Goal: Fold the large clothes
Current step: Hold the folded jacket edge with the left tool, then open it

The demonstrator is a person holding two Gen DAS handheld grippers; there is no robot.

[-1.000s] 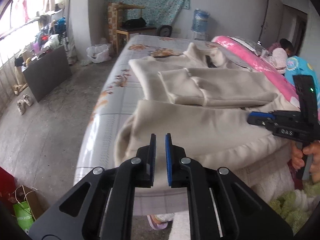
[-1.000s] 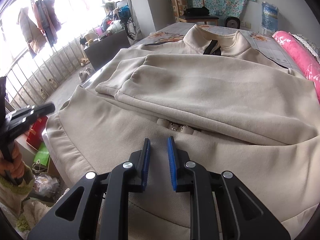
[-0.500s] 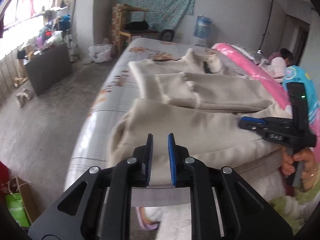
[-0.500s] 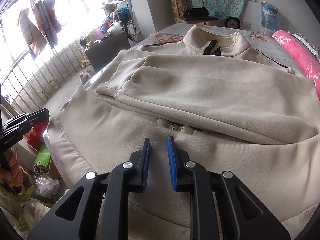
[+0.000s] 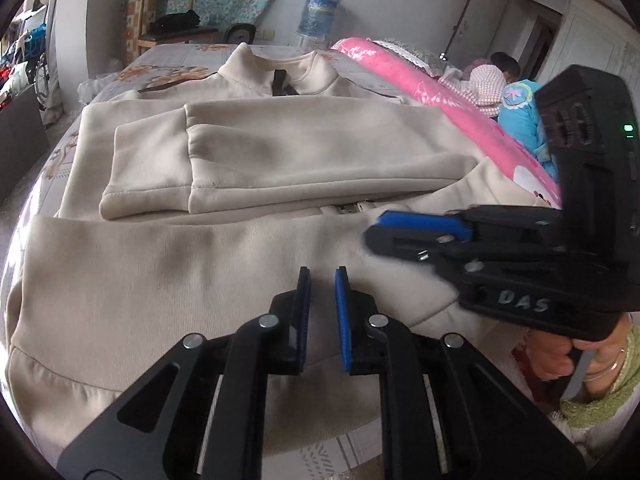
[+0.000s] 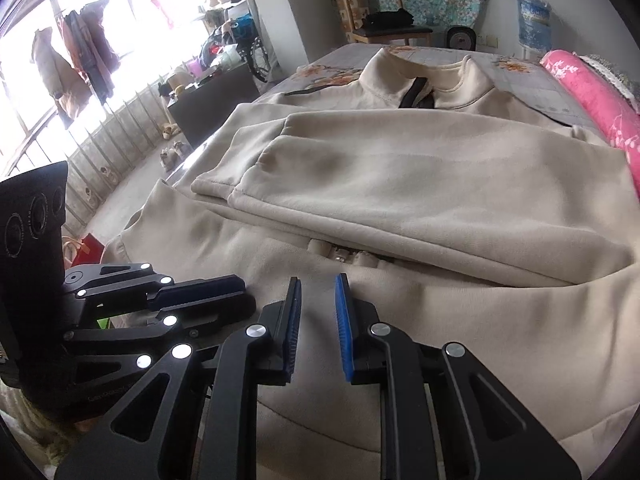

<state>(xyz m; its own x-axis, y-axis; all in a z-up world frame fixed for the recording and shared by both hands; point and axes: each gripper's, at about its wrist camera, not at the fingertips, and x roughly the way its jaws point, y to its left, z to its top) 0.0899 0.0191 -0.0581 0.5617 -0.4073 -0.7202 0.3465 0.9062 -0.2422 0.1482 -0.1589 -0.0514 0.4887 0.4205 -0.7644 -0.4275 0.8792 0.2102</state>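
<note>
Item 1, nearest: my left gripper (image 5: 322, 280), jaws set narrow with a slim gap and nothing between the blue pads. It hangs over the near hem of the jacket.

Item 2: my right gripper (image 6: 318, 288), likewise narrow, empty, poised over the same hem region just right of the left one. The two tools sit close beside each other; in the left view the right one crosses in from the right, a hand (image 5: 560, 356) on its grip.

Item 3, the task piece: a large beige jacket (image 5: 224, 280) laid flat on the bed, collar (image 5: 276, 70) far, hem near and spilling a little over the near bed edge. Both sleeves (image 5: 256, 160) are already crossed over the chest. I judge it a thick, soft fleece knit: limp, moderately heavy for cloth, not slippery, not fragile. It will drape and sag if lifted from one point. Best holds, in my view, are the ribbed hem at its two near corners, pinching through all layers so that the front panels travel together. The zipper (image 6: 344, 254) peeking under the sleeves is the only hard part.

Item 4, room: the flowered bedsheet (image 5: 168, 72) shows bare strips left of and beyond the collar. A pink bolster (image 5: 420, 88) bounds the right side near the jacket. The left bed edge drops to open floor.

Item 5, far: a chair (image 6: 384, 12) and a water bottle (image 5: 318, 10) by the wall, well apart.
</note>
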